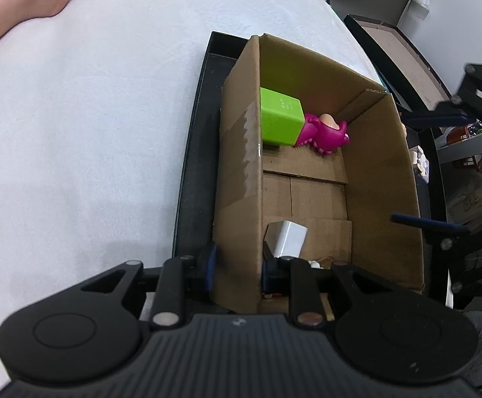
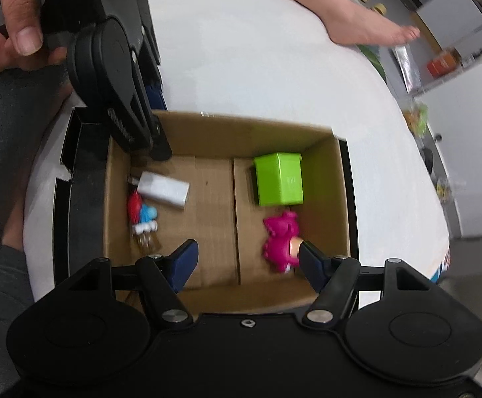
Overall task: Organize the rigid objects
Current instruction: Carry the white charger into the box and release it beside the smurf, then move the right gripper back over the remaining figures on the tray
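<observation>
An open cardboard box (image 2: 327, 179) (image 1: 237, 152) sits in a black tray (image 1: 191, 152) on the white table. In it lie a green block (image 2: 279, 179) (image 1: 280, 116), a pink toy figure (image 2: 280, 240) (image 1: 324, 131), a white charger (image 2: 163, 189) (image 1: 289, 237) and a small red and blue figure (image 2: 141, 214). My left gripper (image 1: 237, 258) is shut on the box's near left wall, one finger inside and one outside. My right gripper (image 2: 246, 262) is open and empty over the box, above the pink toy; it also shows in the left wrist view (image 1: 436, 172).
Another person's bare arm (image 2: 357, 20) rests on the far side of the table (image 1: 75, 132). A second tray (image 1: 393, 49) and shelves with clutter (image 1: 473, 152) stand beyond the box. Tape rolls (image 2: 370, 0) lie past the table edge.
</observation>
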`<action>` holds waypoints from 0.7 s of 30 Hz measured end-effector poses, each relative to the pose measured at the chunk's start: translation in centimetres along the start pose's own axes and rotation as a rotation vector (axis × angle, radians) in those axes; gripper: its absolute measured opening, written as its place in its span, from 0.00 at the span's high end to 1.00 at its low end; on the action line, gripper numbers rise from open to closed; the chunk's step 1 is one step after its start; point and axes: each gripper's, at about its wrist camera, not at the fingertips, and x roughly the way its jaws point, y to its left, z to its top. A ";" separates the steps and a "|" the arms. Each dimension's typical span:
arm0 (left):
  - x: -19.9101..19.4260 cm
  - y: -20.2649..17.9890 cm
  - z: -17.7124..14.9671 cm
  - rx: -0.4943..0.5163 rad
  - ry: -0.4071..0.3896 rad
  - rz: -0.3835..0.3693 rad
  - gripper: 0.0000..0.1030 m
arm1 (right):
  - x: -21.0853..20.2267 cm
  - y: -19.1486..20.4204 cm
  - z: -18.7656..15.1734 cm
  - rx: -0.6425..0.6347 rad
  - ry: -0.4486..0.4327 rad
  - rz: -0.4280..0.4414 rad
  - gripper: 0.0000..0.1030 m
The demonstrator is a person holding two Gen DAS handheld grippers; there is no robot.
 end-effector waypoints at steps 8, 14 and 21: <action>-0.1 -0.1 0.0 -0.003 0.000 0.006 0.77 | -1.3 -1.4 -3.2 0.145 0.001 -0.006 0.35; -0.1 -0.2 0.0 -0.003 0.000 0.009 0.78 | -1.9 -2.0 -5.6 0.246 -0.007 -0.024 0.35; -0.3 -0.4 -0.1 0.006 0.000 0.017 0.78 | -1.9 -2.9 -8.4 0.448 -0.032 -0.021 0.35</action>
